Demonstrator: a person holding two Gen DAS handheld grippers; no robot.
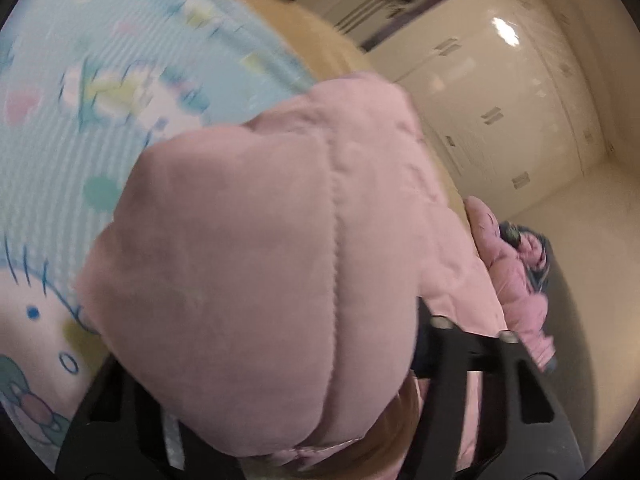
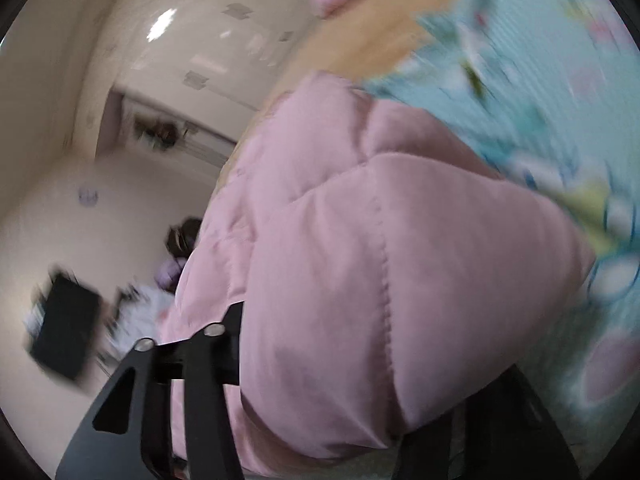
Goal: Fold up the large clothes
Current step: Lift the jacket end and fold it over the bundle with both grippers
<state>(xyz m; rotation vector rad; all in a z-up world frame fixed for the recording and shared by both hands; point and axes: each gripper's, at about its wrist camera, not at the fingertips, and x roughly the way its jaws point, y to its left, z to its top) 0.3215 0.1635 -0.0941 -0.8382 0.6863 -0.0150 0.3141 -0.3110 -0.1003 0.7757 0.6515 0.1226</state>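
The pink padded jacket ran from six toward one o'clock, bunched between the left gripper's fingers; the right gripper clamped it too.

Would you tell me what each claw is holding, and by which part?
Both hold the pink padded jacket, each by a bunched quilted fold; which part of the garment cannot be told.

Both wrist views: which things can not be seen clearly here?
- Left gripper fingertips, left view: the pink jacket covers them.
- Right gripper fingertips, right view: the jacket bulges over them.
- Bedsheet print, right view: motion blur.
- Dark flat object on the floor, right view: blurred, unidentifiable.
- Jacket's full shape: cut off by the edges.
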